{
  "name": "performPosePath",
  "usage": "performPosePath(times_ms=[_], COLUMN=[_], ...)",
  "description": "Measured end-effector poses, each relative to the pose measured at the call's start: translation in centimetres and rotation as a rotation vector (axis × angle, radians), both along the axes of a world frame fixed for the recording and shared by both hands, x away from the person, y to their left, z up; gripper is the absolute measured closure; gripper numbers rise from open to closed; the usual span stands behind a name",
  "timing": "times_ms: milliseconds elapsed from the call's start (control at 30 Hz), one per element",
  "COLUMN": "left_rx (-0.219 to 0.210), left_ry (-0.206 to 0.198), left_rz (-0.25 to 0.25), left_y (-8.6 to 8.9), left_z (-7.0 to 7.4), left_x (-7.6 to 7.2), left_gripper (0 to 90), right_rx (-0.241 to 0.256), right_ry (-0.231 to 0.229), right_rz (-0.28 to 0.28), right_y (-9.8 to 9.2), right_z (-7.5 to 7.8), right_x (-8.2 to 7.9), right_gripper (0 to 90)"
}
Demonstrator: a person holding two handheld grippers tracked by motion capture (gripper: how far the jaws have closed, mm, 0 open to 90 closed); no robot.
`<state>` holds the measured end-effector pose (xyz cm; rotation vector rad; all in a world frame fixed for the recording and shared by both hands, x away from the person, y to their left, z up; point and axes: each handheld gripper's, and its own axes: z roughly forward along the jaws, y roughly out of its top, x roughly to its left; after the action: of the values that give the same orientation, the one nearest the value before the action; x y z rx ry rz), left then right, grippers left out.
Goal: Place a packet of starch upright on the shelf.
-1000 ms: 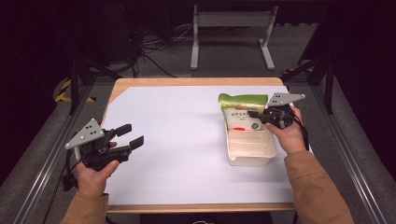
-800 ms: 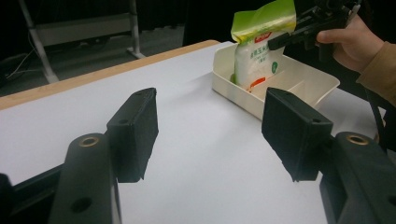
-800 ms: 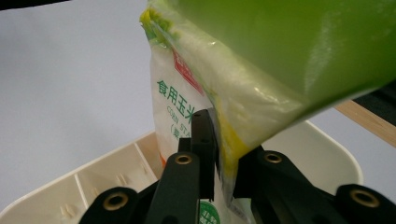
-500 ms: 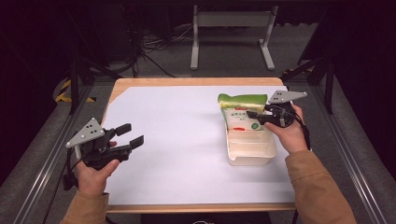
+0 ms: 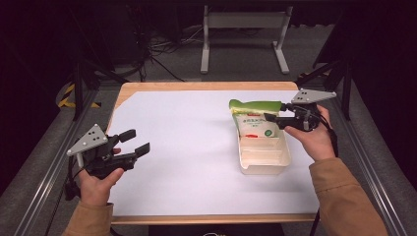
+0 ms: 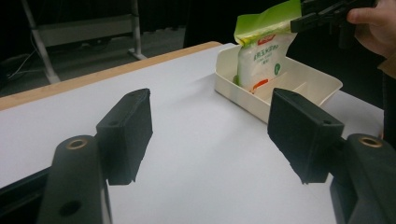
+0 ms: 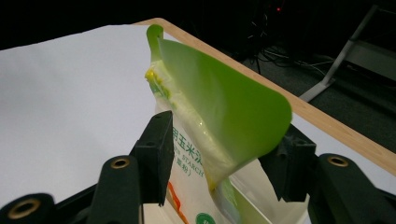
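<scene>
A dark room with a metal stand and loose cables on the floor lies beyond the white-covered wooden tabletop (image 5: 196, 147); on its right half sits a cream plastic tray with dividers (image 5: 265, 164), and in the tray's far compartment stands a white starch pouch with a green top flap (image 5: 255, 123). My right hand-held gripper (image 5: 269, 118) reaches in from the pouch's right side and is clamped on it just under the green flap; in the right gripper view the flap curls over between the two black jaws, the printed front against the left one. The pouch's long axis runs up and tilts a little toward the far edge, its bottom resting in the tray; so any lift, I judge, must go upward along that axis to clear the tray wall. My left hand-held gripper (image 5: 135, 142) hovers well apart over the bare left side, jaws spread wide and holding nothing; the right is plainly the nearer.
</scene>
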<state>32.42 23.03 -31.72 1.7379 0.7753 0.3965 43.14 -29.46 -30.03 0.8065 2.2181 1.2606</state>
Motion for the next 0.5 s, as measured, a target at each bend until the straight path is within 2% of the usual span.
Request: performPosePath(times_ms=[267,400,500], left_rx=[-0.012,-0.009,-0.009], left_ry=[0.007,0.012,0.016], left_rz=[0.013,0.027,0.042], left_y=[0.9,1.3,1.6], left_z=[-0.6,-1.1,-1.5], left_x=[0.4,0.7,0.9], left_gripper=[30.0,29.4,29.1], right_rx=[0.008,0.026,0.034], right_ry=[0.003,0.014,0.004], right_rz=[-0.033,-0.056,-0.070], right_y=[-1.4,-2.7,-3.3], right_z=[0.4,0.5,0.6], right_x=[-1.0,-1.8,-2.3], right_gripper=[43.0,38.8,36.1])
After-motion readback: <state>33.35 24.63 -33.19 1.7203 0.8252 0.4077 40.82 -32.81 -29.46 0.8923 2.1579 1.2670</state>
